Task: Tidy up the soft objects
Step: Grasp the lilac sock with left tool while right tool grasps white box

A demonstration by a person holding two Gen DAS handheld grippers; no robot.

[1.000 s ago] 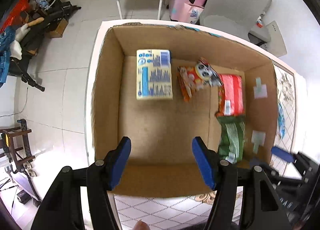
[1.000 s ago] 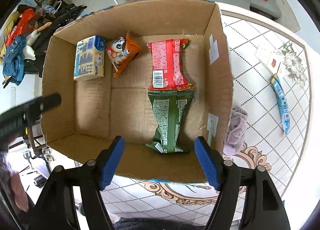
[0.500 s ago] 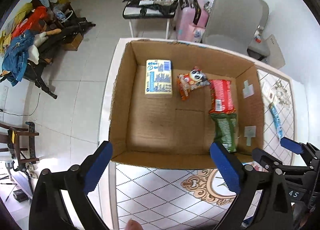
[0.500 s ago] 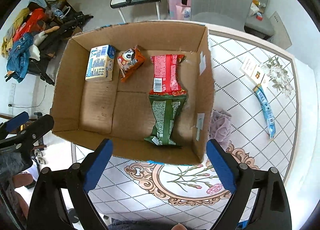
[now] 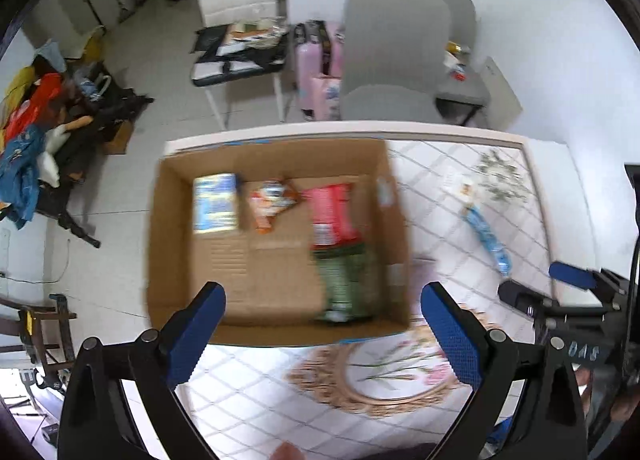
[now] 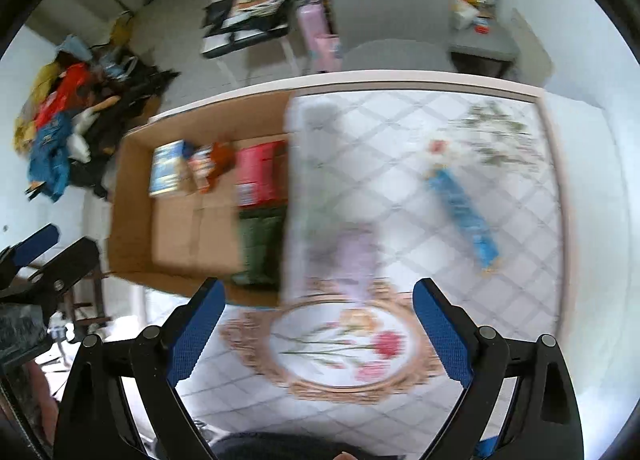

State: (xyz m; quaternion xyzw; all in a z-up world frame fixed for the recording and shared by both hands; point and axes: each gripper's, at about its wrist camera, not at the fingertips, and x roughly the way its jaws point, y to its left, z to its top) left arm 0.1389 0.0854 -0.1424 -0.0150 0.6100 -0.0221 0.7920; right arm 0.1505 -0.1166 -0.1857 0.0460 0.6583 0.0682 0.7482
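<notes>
An open cardboard box [image 5: 172, 244] [image 6: 132, 196] stands on the left of a tiled table. Inside it lie a yellow-blue pack [image 5: 215, 204], an orange snack bag [image 5: 270, 204], a red packet [image 5: 330, 212] and a green packet [image 5: 346, 280]. A pale purple soft cloth [image 6: 356, 256] lies right of the box. A blue packet [image 6: 464, 208] [image 5: 486, 234] lies further right. My left gripper [image 5: 322, 334] is open and empty, high above the box's near edge. My right gripper [image 6: 316, 328] is open and empty, above the table's floral medallion [image 6: 340, 344].
A grey chair [image 5: 394, 56] stands behind the table. A pink suitcase [image 5: 318, 68] and a small cluttered side table [image 5: 240, 56] stand beyond it. Clothes and gear [image 5: 36, 140] are piled on the floor at the left. A small card [image 5: 464, 188] lies on the table.
Both grippers have risen and drawn back from the box and swung to the right. They opened wider between one second and half a second ago. The current views are motion-blurred.
</notes>
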